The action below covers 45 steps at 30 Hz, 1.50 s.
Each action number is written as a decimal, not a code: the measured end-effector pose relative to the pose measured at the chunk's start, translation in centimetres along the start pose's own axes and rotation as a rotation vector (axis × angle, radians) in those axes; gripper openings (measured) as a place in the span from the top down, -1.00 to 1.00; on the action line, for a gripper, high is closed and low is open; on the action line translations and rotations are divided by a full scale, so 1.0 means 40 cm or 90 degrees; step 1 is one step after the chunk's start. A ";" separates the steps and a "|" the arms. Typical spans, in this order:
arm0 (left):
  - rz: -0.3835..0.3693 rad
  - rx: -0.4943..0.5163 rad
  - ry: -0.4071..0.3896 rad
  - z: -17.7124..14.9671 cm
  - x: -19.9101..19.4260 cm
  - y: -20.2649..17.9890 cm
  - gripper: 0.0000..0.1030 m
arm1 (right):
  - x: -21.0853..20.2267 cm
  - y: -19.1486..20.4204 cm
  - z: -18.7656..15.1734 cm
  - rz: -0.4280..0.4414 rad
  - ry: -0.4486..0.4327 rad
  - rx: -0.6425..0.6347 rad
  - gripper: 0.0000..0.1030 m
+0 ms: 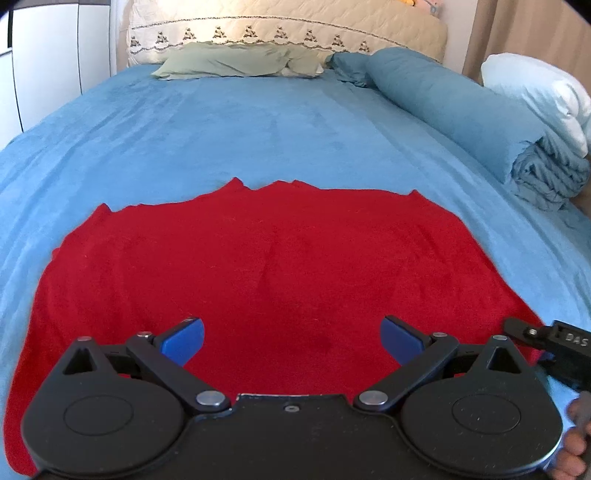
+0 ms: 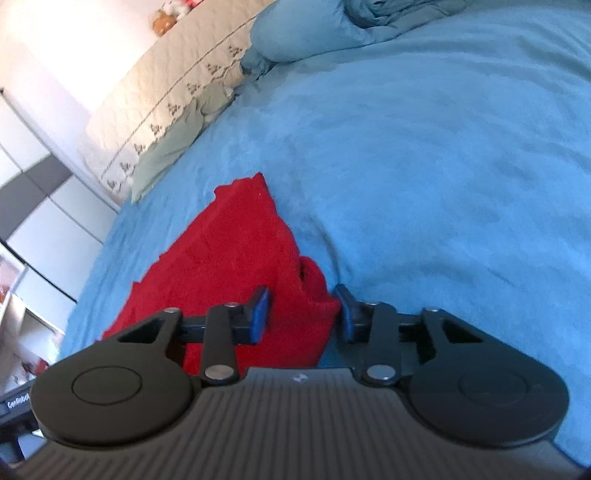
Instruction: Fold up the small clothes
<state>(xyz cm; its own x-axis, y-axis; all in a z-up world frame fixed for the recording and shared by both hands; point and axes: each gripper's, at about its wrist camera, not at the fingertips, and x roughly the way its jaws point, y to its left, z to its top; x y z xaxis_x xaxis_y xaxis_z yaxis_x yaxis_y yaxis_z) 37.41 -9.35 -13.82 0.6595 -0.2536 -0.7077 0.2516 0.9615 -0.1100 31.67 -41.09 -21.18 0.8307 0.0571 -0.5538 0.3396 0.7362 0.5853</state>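
Left gripper [image 1: 291, 341]: nearest the left wrist camera, its 2 blue-padded fingers [image 1: 183, 341] spread wide apart, holding nothing, hovering over the near part of the red garment.
Right gripper [image 2: 301, 314]: nearest the right wrist camera, its 2 fingers [image 2: 260, 310] part-way closed around a raised corner of the red cloth; the fabric fills the gap between the pads, but the blur makes it hard to tell whether they actually pinch it.
Red garment [image 1: 266, 266]: a small red fleecy piece spread mostly flat on the bed, its far edge jagged with several points; in the right wrist view its near right corner [image 2: 314, 295] bunches up into a fold between the fingers.
Other tool: the black tip of the right gripper [image 1: 546, 341] shows at the garment's right edge in the left wrist view.
Bed cover [image 1: 258, 125]: blue, plush, lying under the garment on all sides.
Rolled blanket [image 1: 480, 122]: blue, on the right side of the bed, well apart from the garment.
Pillows [image 1: 229, 61]: pale green, at the head of the bed, against a cream quilted headboard [image 1: 288, 26].
White pillow [image 1: 535, 88]: behind the rolled blanket, far right.
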 end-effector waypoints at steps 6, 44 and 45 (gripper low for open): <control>0.052 0.001 -0.030 0.012 0.028 0.017 -0.92 | -0.012 0.029 0.010 0.000 0.013 -0.011 0.45; 0.048 -0.099 0.000 -0.185 -0.253 0.499 -0.85 | 0.143 0.830 -0.394 0.265 0.257 -0.511 0.39; 0.038 -0.094 -0.003 -0.183 -0.251 0.493 -0.85 | 0.147 0.831 -0.380 0.264 0.255 -0.512 0.12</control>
<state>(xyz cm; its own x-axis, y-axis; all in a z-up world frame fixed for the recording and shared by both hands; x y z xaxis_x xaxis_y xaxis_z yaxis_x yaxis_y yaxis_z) 30.56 12.92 -14.00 0.6739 -0.1955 -0.7125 0.1052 0.9799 -0.1695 41.13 -6.02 -13.96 0.5546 0.5284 -0.6428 -0.4686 0.8367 0.2836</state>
